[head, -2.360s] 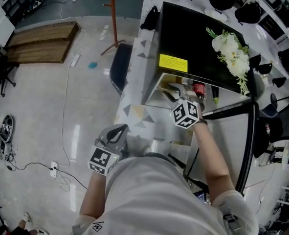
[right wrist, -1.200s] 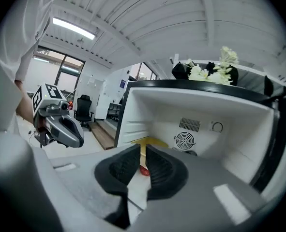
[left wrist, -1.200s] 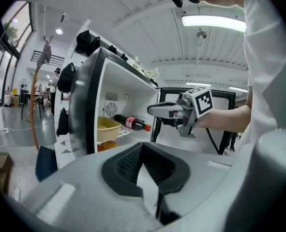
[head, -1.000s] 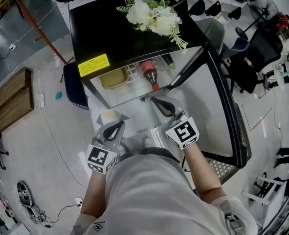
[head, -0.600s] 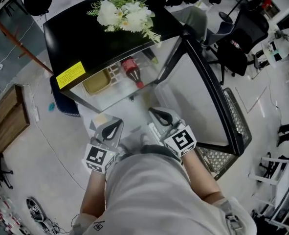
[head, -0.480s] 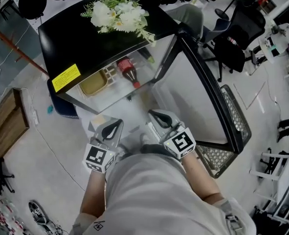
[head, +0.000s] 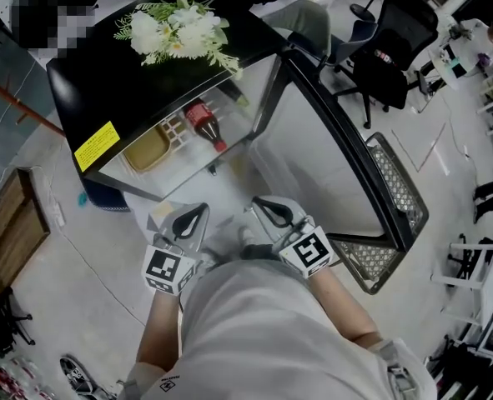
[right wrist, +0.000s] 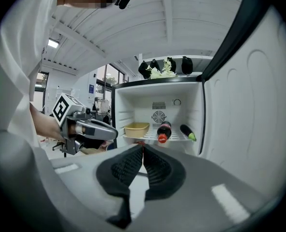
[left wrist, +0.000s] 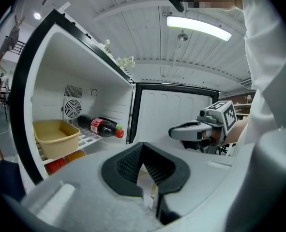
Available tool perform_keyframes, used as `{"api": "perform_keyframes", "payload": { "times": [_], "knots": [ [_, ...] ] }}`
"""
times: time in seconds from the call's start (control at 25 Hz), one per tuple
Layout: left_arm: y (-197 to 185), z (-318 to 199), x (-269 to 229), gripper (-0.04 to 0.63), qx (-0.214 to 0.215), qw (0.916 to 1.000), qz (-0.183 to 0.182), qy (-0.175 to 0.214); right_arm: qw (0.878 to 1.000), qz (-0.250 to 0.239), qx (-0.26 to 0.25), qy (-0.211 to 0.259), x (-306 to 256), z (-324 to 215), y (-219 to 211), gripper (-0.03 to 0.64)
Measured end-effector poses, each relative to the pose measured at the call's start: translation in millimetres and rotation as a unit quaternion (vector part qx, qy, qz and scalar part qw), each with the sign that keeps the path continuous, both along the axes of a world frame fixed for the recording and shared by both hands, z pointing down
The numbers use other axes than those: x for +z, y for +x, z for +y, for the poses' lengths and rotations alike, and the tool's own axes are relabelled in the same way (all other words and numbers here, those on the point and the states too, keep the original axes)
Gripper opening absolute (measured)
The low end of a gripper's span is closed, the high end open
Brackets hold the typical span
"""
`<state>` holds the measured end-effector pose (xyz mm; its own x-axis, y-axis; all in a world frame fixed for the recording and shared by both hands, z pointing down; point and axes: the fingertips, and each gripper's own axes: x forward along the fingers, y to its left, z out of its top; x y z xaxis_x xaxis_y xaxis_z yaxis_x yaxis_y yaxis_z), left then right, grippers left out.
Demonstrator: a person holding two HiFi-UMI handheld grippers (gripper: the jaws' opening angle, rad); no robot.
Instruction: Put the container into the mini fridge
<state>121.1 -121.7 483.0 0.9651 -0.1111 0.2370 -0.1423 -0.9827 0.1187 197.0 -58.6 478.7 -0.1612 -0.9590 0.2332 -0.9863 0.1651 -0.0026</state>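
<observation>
1. Yellow plastic container (head: 146,150) already sits on the upper wire shelf of the mini fridge (head: 79,90), at the left end. It is upright and just beside a cola bottle (head: 203,122) lying on its side with its cap toward the front.
2. I read the placing itself as done. What looks left is shutting the door (head: 329,165), which stands swung wide on my right side.
3. The left hand-held gripper (head: 198,212) has its pads pressed together with nothing between them. The right hand-held gripper (head: 263,202) is the same, closed and empty. Both hang close to my body, well short of the fridge opening.
4. For the door I would keep the right hand-held gripper closed and use it as a blunt pusher. I would reach round to the door's outer face near the free edge, away from the hinge, so a light push swings it.
5. I would push slowly and evenly. The bottle's cap may sit near the shelf front, so I would watch that the door clears it.
6. I would keep the left hand-held gripper clear of the opening, so nothing is caught as the seal meets the frame.
7. The flowers (head: 175,30) on top are a reason not to slam it.
</observation>
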Motion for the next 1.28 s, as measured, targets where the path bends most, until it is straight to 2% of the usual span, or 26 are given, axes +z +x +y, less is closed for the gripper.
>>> {"api": "perform_keyframes", "payload": {
  "times": [0.32, 1.28],
  "knots": [
    [3.7, 2.4, -3.0, 0.008, 0.009, 0.9999, -0.001, 0.006, 1.0, -0.003, 0.004, -0.002, 1.2, 0.4, 2.8, 0.006],
    [-0.5, -0.1, 4.4, 0.008, -0.01, 0.9999, -0.012, 0.003, 1.0, -0.002, -0.008, -0.009, 10.1, -4.2, -0.1, 0.006]
  ]
}}
